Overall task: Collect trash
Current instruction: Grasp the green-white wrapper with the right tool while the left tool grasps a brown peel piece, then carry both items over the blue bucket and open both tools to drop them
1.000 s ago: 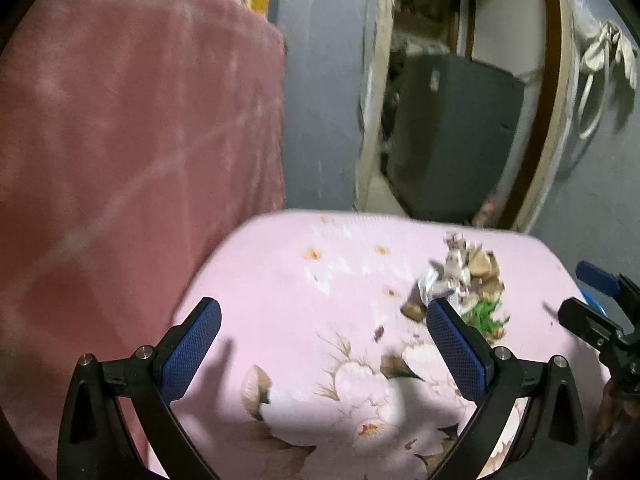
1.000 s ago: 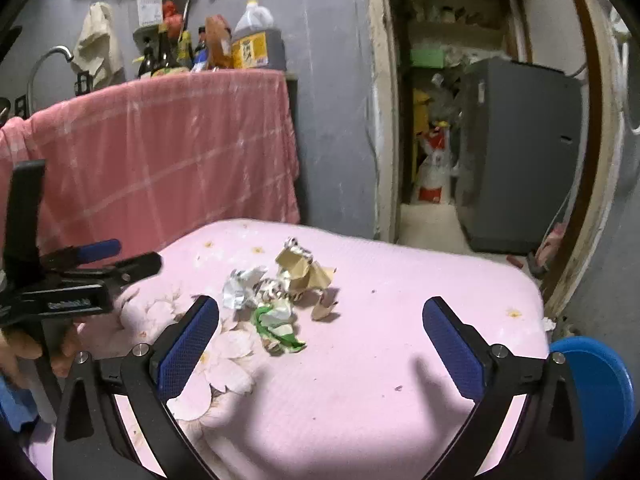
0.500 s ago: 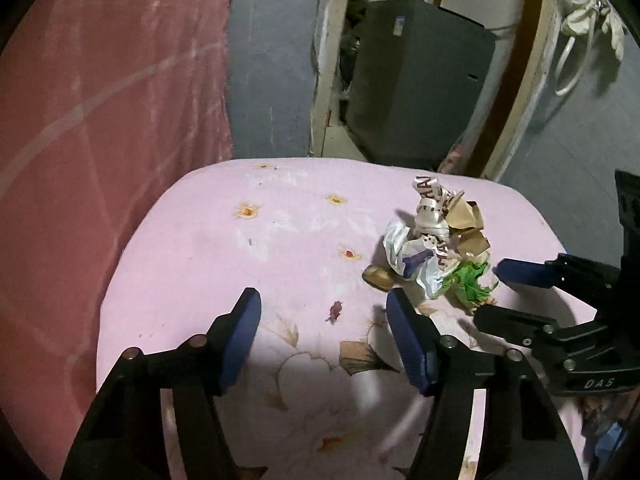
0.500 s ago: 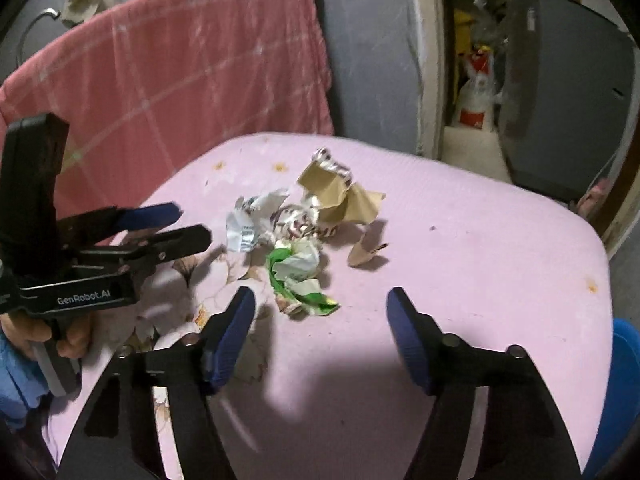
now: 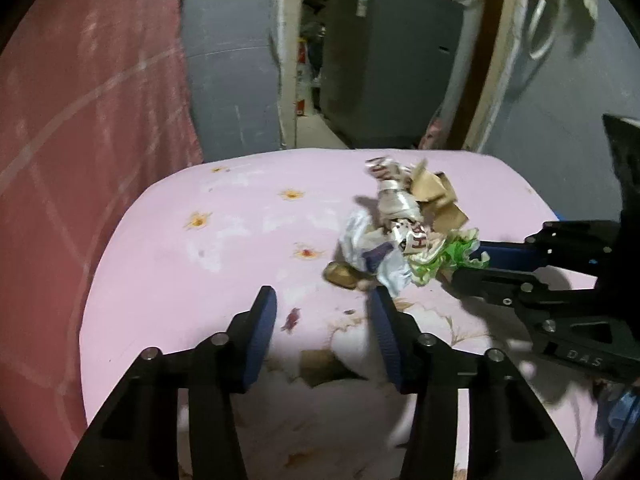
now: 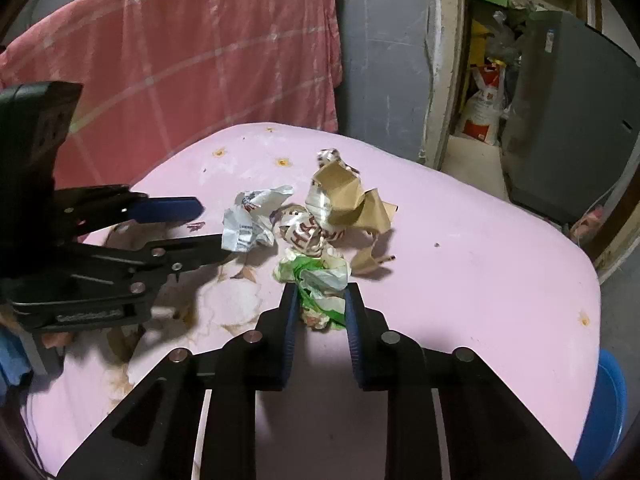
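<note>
Pink floral tablecloth (image 6: 460, 280), crumpled wrapper pile at 12 o'clock, right gripper (image 6: 320, 304) just clenched onto crinkly green-white wrapper (image 6: 320, 280), left gripper (image 5: 324, 320) narrowing, jaws apart, nothing between.

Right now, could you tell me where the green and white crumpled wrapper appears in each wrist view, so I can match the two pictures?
Left wrist view: the green and white wrapper lies right of centre, at the near right edge of the trash pile, against the right gripper.
Right wrist view: it sits low in the centre, between the gripper's blue pads.
Shared landmark: the brown paper scrap at the pile's far side.
</note>
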`<action>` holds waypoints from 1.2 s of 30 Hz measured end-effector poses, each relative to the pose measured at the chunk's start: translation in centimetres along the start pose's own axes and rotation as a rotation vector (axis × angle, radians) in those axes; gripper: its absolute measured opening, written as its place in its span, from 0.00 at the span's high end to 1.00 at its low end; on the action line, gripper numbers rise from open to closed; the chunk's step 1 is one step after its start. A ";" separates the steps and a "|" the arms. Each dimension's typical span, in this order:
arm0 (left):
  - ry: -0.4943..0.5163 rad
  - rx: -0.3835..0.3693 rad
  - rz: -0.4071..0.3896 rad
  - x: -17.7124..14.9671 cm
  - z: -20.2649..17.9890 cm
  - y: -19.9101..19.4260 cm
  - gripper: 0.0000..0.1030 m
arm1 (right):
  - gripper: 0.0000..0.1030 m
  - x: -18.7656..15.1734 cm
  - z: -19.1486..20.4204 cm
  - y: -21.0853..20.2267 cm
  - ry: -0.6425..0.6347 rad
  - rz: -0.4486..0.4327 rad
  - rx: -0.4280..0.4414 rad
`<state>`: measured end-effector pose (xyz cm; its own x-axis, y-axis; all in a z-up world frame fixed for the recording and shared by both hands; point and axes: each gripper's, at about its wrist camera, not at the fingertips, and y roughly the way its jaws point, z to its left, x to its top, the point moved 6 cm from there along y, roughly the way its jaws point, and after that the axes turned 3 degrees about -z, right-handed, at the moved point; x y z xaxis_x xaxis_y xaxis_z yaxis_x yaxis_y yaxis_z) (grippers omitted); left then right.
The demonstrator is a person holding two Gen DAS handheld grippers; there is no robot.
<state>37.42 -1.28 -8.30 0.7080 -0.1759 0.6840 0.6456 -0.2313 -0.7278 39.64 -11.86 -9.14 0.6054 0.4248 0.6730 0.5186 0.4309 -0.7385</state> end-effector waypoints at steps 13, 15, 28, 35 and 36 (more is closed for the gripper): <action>0.028 -0.043 0.054 0.5 -1.1 2.3 0.83 | 0.84 -0.3 -0.3 -0.6 0.034 -0.031 0.010; 0.025 -0.048 0.051 0.5 -0.9 2.3 0.83 | 0.85 -0.4 -0.3 -0.7 0.035 -0.033 0.009; -0.023 -0.036 0.007 -2.3 -1.7 -0.6 0.83 | 0.86 -2.2 -0.6 -3.2 0.094 -0.128 0.024; -0.080 -0.065 -0.036 -3.7 -3.0 -2.7 0.83 | 0.86 -3.3 -0.7 -6.9 0.153 -0.255 0.014; -0.090 -0.063 -0.054 -3.8 -3.1 -3.0 0.83 | 0.86 -3.4 -0.8 -7.6 0.155 -0.282 0.002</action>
<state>31.95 -2.91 -8.57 0.6977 -0.0756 0.7124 0.6660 -0.2981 -0.6838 34.13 -17.21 -5.89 0.5230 0.1617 0.8368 0.6781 0.5158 -0.5236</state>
